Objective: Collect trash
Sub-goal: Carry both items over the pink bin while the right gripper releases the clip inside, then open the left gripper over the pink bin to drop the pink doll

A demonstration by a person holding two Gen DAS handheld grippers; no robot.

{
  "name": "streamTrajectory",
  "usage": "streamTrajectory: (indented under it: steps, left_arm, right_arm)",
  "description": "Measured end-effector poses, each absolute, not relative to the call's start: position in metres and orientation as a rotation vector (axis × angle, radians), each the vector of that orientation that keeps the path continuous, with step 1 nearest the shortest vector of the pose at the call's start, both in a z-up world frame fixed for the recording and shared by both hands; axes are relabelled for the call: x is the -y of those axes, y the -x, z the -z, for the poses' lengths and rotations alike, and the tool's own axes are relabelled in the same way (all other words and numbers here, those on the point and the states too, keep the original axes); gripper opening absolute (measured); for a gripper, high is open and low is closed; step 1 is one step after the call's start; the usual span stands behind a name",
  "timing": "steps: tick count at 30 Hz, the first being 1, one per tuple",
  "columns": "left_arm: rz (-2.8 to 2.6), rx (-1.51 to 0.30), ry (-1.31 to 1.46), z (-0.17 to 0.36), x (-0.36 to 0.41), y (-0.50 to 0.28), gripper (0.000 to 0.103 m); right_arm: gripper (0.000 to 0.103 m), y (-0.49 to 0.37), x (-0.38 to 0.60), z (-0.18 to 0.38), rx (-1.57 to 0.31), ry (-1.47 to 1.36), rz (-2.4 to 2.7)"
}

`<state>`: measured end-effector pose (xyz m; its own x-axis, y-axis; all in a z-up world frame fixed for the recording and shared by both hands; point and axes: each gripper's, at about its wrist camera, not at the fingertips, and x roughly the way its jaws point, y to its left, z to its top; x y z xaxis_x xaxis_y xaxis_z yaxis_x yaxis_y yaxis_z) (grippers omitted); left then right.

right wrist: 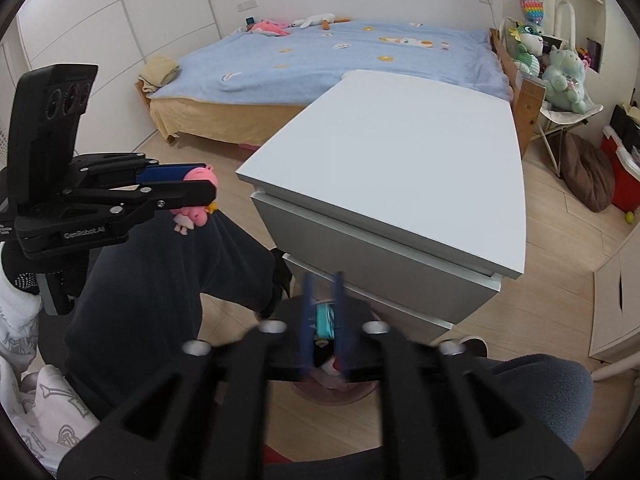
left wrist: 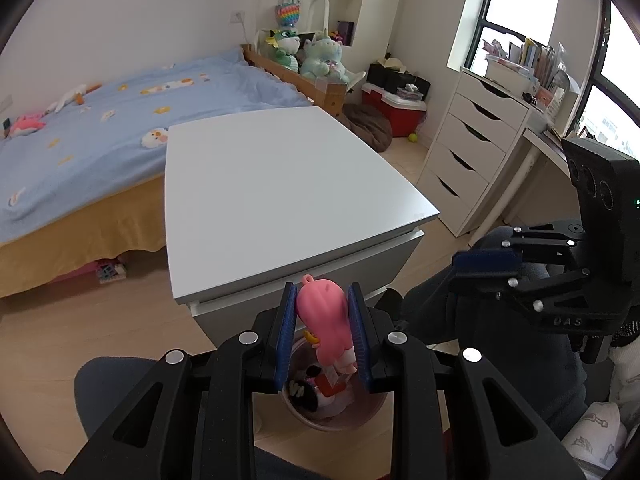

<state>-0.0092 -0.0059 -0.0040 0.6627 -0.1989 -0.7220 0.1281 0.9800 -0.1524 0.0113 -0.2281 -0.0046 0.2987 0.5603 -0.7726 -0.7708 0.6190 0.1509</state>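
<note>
My left gripper (left wrist: 322, 292) is shut on a pink toy figure (left wrist: 326, 320), its blue pads pressing both sides. It hangs over a pinkish waste bin (left wrist: 340, 426) on the floor that holds several scraps. The right wrist view shows this gripper (right wrist: 200, 186) at the left with the pink figure (right wrist: 194, 214) poking out below it. My right gripper (right wrist: 323, 280) is blurred, and its jaws stand apart around a small teal object (right wrist: 325, 322) above the bin (right wrist: 332, 394). The pads do not seem to press it. The left wrist view has the right gripper (left wrist: 460, 270) side-on at the right.
A white drawer cabinet (left wrist: 280, 184) (right wrist: 400, 160) stands just behind the bin. A person's legs in dark trousers (right wrist: 160, 280) flank the bin. A bed with a blue cover (left wrist: 120, 112) lies beyond. A white chest of drawers (left wrist: 468, 148) stands at the right.
</note>
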Motion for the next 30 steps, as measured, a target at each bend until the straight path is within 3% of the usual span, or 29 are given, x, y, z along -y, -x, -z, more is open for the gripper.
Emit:
streamTrajectory:
  steps: [1, 4, 30]
  left_arm:
    - [0.186, -0.827, 0.091, 0.004, 0.006, 0.010, 0.025]
    - [0.196, -0.835, 0.090, 0.007, 0.007, 0.009, 0.026]
    - [0.269, -0.832, 0.054, 0.003, 0.035, 0.013, 0.025]
  right_arm:
    - [0.092, -0.013, 0.230, 0.004, -0.891, 0.251, -0.896]
    - [0.099, -0.017, 0.233, 0.004, -0.897, 0.243, -0.853]
    - [0.100, -0.023, 0.262, -0.010, -0.858, 0.169, -0.788]
